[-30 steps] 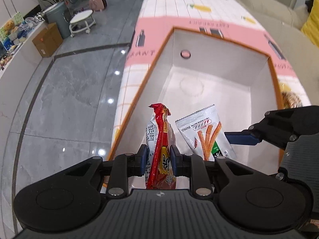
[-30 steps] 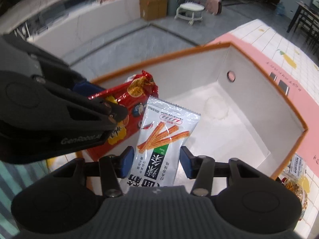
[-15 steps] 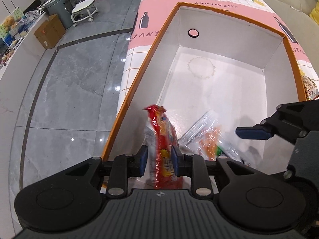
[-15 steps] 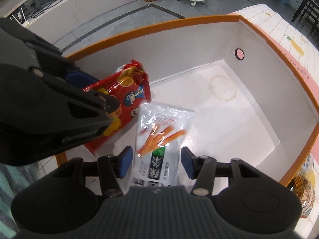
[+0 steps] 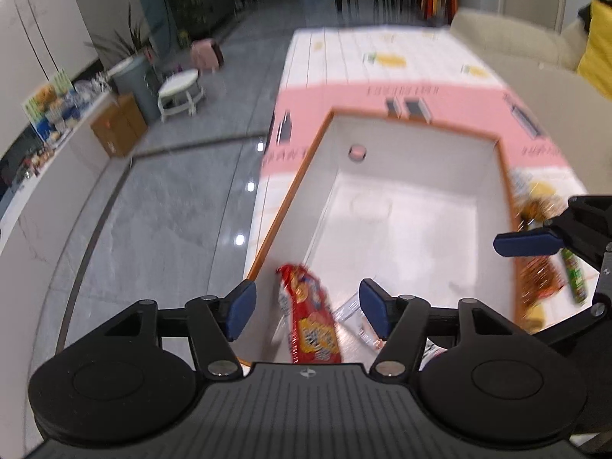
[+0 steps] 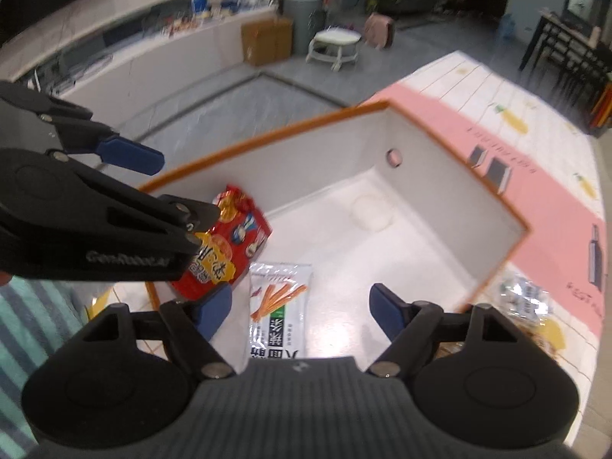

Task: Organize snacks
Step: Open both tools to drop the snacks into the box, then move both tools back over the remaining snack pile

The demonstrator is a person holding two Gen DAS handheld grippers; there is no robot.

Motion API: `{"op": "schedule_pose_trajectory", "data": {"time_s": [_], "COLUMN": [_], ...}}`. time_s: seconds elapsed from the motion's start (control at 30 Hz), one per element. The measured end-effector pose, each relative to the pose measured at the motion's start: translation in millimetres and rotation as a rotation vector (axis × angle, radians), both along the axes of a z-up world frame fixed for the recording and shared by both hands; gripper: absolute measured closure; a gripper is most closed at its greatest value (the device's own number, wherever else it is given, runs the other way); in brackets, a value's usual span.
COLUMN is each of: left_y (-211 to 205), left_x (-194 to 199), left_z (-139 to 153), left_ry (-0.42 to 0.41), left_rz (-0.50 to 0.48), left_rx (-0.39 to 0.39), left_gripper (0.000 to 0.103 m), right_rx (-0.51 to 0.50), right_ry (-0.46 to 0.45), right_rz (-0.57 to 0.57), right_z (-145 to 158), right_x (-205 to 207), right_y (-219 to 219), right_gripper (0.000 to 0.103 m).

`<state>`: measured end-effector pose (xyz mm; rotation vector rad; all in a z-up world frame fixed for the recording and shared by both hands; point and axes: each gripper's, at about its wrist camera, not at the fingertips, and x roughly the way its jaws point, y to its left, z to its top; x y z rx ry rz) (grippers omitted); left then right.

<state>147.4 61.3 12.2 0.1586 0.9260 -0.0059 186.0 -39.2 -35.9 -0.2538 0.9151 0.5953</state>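
Note:
A white box with an orange rim (image 5: 290, 199) (image 6: 267, 137) stands on the pink and white tablecloth. A red snack pack (image 5: 310, 321) (image 6: 229, 244) leans against the box's near left wall. A clear pack of orange sticks (image 6: 279, 306) (image 5: 355, 317) lies flat on the box floor beside it. My left gripper (image 5: 306, 308) is open above the red pack, not touching it. My right gripper (image 6: 300, 310) is open above the stick pack, not touching it.
More snack packs lie on the table right of the box (image 5: 539, 267) (image 6: 524, 306). The box has a round hole in its far wall (image 5: 357, 152). A beige sofa (image 5: 516, 49) stands at the far right. Grey floor (image 5: 153, 210) lies left of the table.
Both grippers have opened and let go of their packs, which now rest in the box. Both grippers have lifted back and up.

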Motion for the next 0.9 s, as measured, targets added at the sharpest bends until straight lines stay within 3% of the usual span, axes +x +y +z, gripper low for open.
{"op": "schedule_pose_trajectory", "data": {"time_s": [0.23, 0.47, 0.57, 0.67, 0.9], "left_y": [-26.6, -60.8, -77.7, -93.7, -128.4], "left_x": [-34.3, -67.8, -78.7, -84.8, -95.2], "left_z": [27.3, 28.8, 22.8, 11.8, -26.9], "left_ry": [-0.122, -0.197, -0.194, -0.161, -0.074], "left_rz": [-0.051, -0.116, -0.161, -0.205, -0.295], "left_rx": [-0.114, -0.197, -0.218, -0.229, -0.158], "left_gripper": [0.030, 0.029, 0.029, 0.029, 0.029], "right_rx": [0.077, 0.089, 0.080, 0.066, -0.010], "right_ry": [-0.095, -0.164, -0.182, -0.183, -0.119], "right_rz": [-0.116, -0.235, -0.270, -0.302, -0.379], "right_z": [24.7, 31.6, 32.1, 27.3, -8.2], "right_x": [-34.0, -73.4, -89.1, -100.7, -124.1], "right_y": [-48.0, -94.1, -111.5, -126.1, -157.7], "right_gripper": [0.022, 0.021, 0.021, 0.014, 0.014]}}
